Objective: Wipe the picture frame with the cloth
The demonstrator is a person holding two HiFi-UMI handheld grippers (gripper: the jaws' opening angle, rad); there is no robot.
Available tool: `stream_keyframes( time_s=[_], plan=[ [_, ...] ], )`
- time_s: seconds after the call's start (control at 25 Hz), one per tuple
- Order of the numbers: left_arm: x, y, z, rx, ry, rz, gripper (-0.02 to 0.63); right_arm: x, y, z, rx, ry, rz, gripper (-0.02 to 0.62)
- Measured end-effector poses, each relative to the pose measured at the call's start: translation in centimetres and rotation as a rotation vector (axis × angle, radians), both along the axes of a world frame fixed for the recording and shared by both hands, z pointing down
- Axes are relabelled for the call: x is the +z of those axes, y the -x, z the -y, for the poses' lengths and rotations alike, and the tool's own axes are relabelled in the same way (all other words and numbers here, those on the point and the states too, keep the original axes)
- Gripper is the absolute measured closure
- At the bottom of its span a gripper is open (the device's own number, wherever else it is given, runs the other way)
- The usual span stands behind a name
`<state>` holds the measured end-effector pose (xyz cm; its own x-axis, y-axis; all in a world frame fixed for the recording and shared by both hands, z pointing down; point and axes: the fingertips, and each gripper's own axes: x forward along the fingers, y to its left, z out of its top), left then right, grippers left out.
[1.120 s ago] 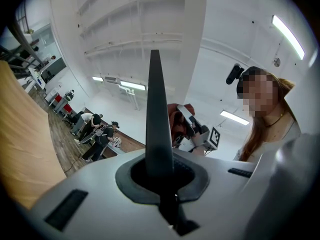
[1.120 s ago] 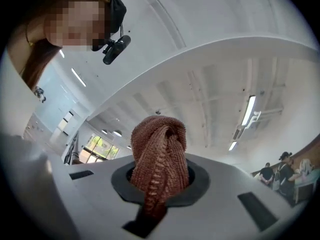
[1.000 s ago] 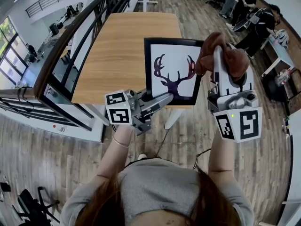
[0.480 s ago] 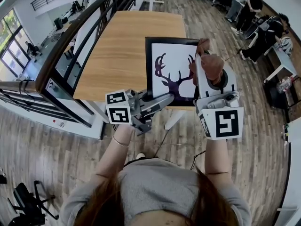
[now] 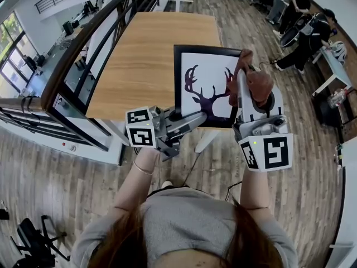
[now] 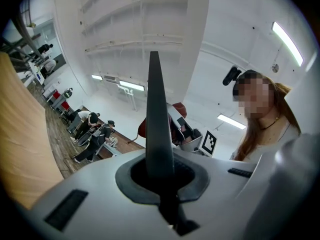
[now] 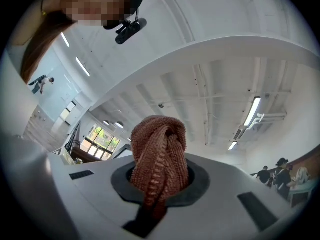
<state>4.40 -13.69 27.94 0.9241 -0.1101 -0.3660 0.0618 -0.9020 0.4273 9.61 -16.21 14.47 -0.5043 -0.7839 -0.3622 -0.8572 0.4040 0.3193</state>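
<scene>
The picture frame (image 5: 205, 66), black-edged with a dark antler print on white, is held up over the near right corner of the wooden table (image 5: 150, 49). My left gripper (image 5: 181, 118) is shut on its lower left corner. In the left gripper view the frame (image 6: 154, 119) shows edge-on as a dark blade running into the jaw slot. My right gripper (image 5: 244, 77) is shut on a bunched red-brown cloth (image 5: 259, 84), which overlaps the frame's right edge near the top. The knitted cloth (image 7: 159, 151) fills the jaw slot in the right gripper view. Contact with the glass is hidden.
A dark railing with glass panels (image 5: 83, 54) runs along the table's left side. People stand among desks at the back right (image 5: 301, 21). Wooden floor lies below and to the right of the table.
My right gripper has come down and nearer with the cloth, from the frame's top right corner to lower along its right edge. The left gripper and frame stay put.
</scene>
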Motion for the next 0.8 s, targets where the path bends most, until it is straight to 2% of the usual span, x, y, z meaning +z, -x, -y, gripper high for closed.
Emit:
stream_keyframes(
  time_s=[0.08,0.16,0.36,0.48,0.56,0.72,0.8],
  plan=[
    [-0.1,0.0,0.0,0.012,0.012,-0.022,0.586,-0.7,-0.8,-0.2,-0.005,-0.013,0.052,0.549],
    [-0.2,0.0,0.0,0.007,0.009,-0.024,0.586,-0.7,-1.0,-0.7,-0.015,-0.01,0.06,0.549],
    [-0.4,0.1,-0.1,-0.036,-0.018,0.015,0.586,1.4,-0.6,-1.5,0.017,0.013,-0.036,0.551],
    [-0.6,0.2,0.0,-0.044,-0.022,0.012,0.586,2.0,-0.4,-1.5,0.039,0.011,-0.049,0.549],
    [-0.5,0.4,0.0,-0.035,-0.019,-0.003,0.586,1.9,-0.3,-1.5,0.022,0.005,0.017,0.549],
    [-0.3,0.5,0.0,0.0,0.015,-0.059,0.587,0.8,-3.4,-1.6,-0.004,-0.017,0.323,0.549],
    [-0.4,0.4,0.0,-0.006,0.011,-0.057,0.586,0.5,-5.7,-1.6,0.035,-0.03,0.402,0.549]
  ],
)
